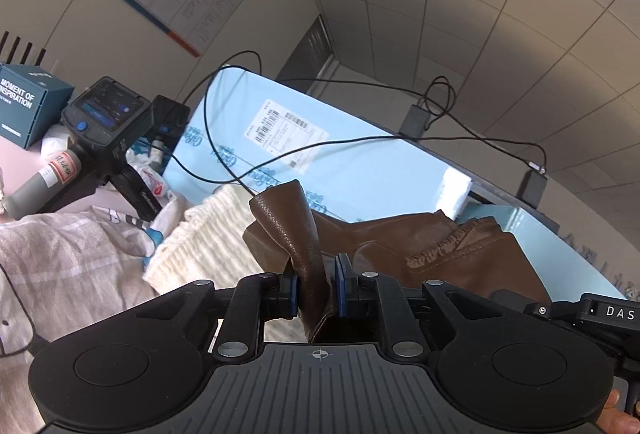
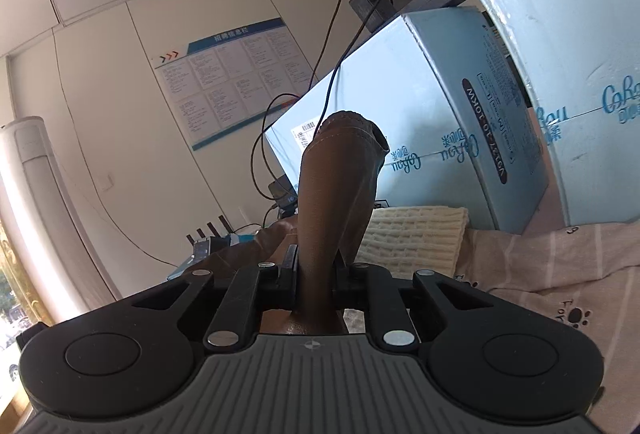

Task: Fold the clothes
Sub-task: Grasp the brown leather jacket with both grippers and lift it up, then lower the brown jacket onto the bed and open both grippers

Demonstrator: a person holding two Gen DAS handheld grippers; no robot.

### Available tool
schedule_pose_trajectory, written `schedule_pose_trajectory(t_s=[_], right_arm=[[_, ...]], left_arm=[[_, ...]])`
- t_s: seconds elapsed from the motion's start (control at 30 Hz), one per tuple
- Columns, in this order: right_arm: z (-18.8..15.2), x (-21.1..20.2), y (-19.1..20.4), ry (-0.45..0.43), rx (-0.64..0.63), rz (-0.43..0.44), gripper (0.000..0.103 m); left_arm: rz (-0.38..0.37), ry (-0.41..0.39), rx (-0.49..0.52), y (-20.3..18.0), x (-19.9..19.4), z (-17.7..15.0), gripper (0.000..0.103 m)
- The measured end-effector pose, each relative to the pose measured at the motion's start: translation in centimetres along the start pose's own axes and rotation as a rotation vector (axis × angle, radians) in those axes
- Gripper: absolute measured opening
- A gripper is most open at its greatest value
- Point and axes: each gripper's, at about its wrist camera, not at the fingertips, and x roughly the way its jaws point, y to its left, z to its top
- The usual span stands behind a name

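**Mia:** What do the left tongs (image 1: 314,288) have?

**Ben:** They are squeezed almost shut on a fold of the brown, leather-like piece of clothing (image 1: 400,246). The blue pads (image 1: 341,284) press on it from both sides. A flap of it sticks up above the pads.

**Mia:** And the right tongs (image 2: 316,274)?

**Ben:** Same thing. They are pinched tight on another part of the brown clothing (image 2: 336,194). That part stands up tall from the tongs, and its top end has a stitched, gathered hem.

**Mia:** Where is the rest of it?

**Ben:** In the left view it spreads out to the right of the left tongs, with a wrinkly stretchy band on it. It is in front of the big light blue cardboard boxes (image 1: 280,138).

**Mia:** What is next to it?

**Ben:** A cream knitted sweater (image 1: 208,234) lies just to the left of the brown clothing. Further left is a white and pink checked cloth (image 1: 60,254). In the right view there is a pink striped sheet with little paw prints (image 2: 552,274).

**Mia:** Anything else?

**Ben:** Thin black cables (image 1: 360,142) hang across the boxes. A dark handheld device with a small lit screen (image 1: 106,118) sits on the left, near a teal box with white letters (image 1: 28,106). A white notice board with a blue edge (image 2: 232,74) hangs on the wall. I can see a fingertip (image 1: 616,418) at the corner of the left view.
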Motion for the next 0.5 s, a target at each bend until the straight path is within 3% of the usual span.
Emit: schedule_pose_trajectory(t_s=[0.2, 0.5], right_arm=[[-1.0, -8.7, -0.6, 0.019, 0.034, -0.06, 0.013], [-4.1, -19.3, -3.5, 0.011, 0.086, -0.237, 0.013]], left_arm=[[-0.154, 0.162, 0.046, -4.1, -1.9, -2.7, 0.016], [-0.318, 0.421, 0.138, -10.4, -0.3, -8.2, 0.017]])
